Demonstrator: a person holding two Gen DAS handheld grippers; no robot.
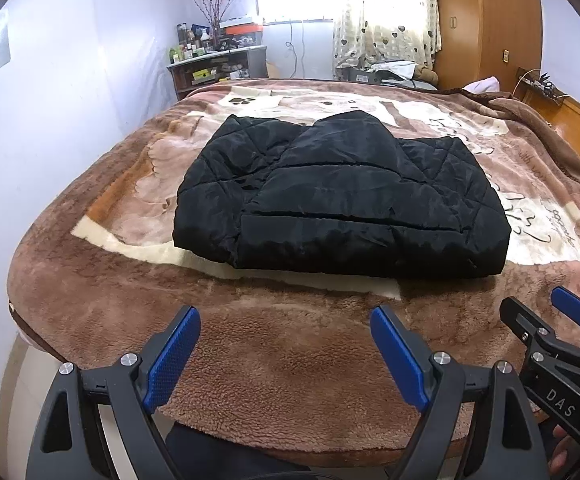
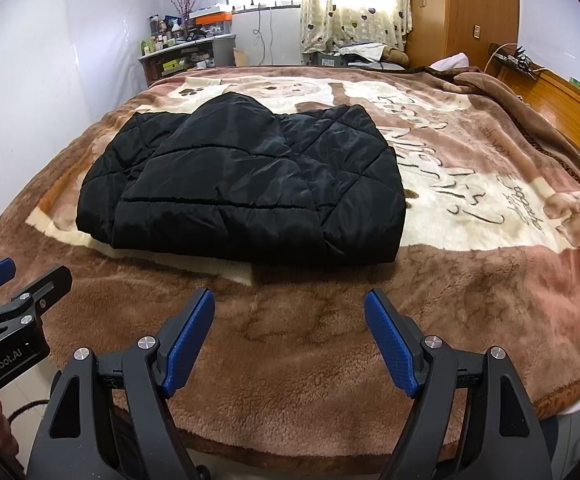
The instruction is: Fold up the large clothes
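Left wrist view shows the black quilted jacket (image 1: 342, 196) folded mid-blanket (image 1: 281, 352), long axis left-to-right, lying beyond both wide-open, empty grippers, the left gripper (image 1: 285, 356) roughly centred on it and the right gripper (image 2: 290, 340) facing its right end.

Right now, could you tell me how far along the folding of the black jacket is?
The black jacket lies in a compact folded bundle on the brown blanket, so folding looks finished. Nothing is in hand: the left gripper and right gripper are open, short of it. Little seems left.
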